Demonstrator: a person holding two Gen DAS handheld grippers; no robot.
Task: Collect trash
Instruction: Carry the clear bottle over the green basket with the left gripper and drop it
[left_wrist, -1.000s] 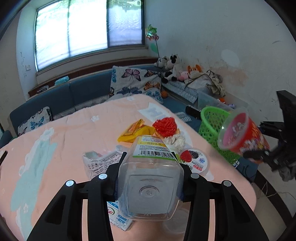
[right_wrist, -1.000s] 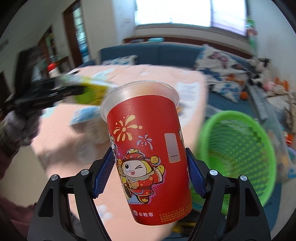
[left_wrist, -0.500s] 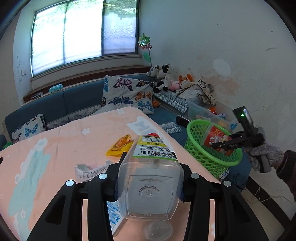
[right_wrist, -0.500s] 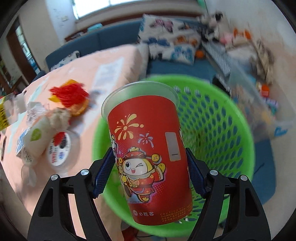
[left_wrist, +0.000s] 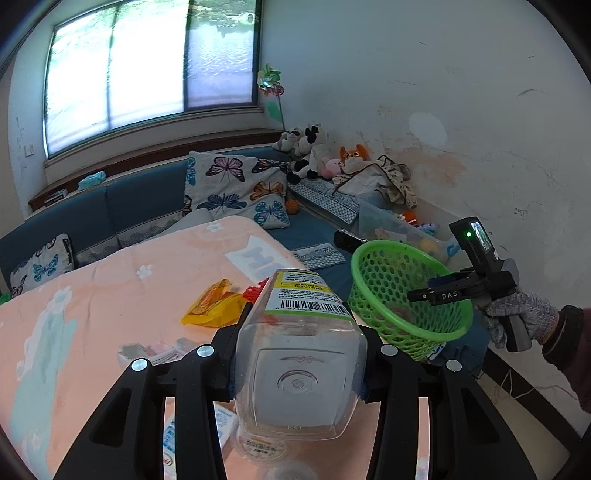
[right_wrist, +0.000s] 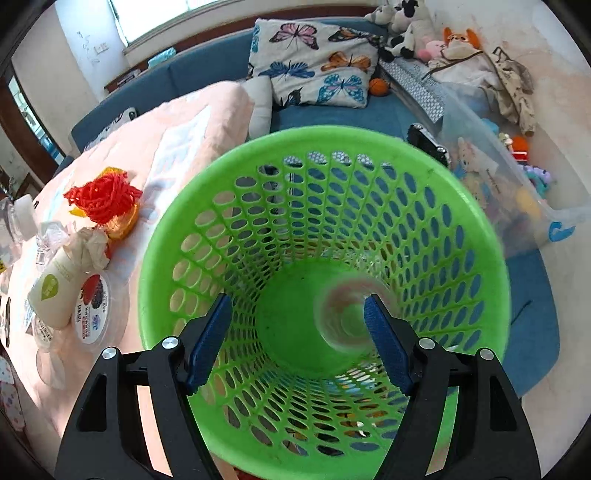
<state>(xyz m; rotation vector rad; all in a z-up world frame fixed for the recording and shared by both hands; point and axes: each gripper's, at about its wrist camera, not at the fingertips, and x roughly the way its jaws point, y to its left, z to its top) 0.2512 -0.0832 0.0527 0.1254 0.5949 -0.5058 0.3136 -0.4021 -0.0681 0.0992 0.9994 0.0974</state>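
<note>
My left gripper (left_wrist: 299, 363) is shut on a clear plastic bottle (left_wrist: 300, 354) with a yellow-green label, held above the pink table (left_wrist: 110, 288). My right gripper (right_wrist: 297, 325) is open and empty, hanging over the mouth of the green mesh basket (right_wrist: 461, 236); it also shows in the left wrist view (left_wrist: 428, 291) above the basket (left_wrist: 373, 280). The red paper cup (right_wrist: 347, 314) is a blur low inside the basket. On the table lie a yellow wrapper (left_wrist: 214, 302), red netting (right_wrist: 101, 194), a white bottle (right_wrist: 55, 284) and a round lid (right_wrist: 92, 306).
A blue sofa (left_wrist: 122, 206) with butterfly cushions (left_wrist: 236, 192) runs behind the table. Plush toys (left_wrist: 306, 151) and a clear storage bin (right_wrist: 498, 184) of toys stand by the wall right of the basket. Paper packets (left_wrist: 192, 432) lie under my left gripper.
My right gripper has opened and let go of the red cup, which has dropped into the green basket. My left gripper still holds the clear bottle.
</note>
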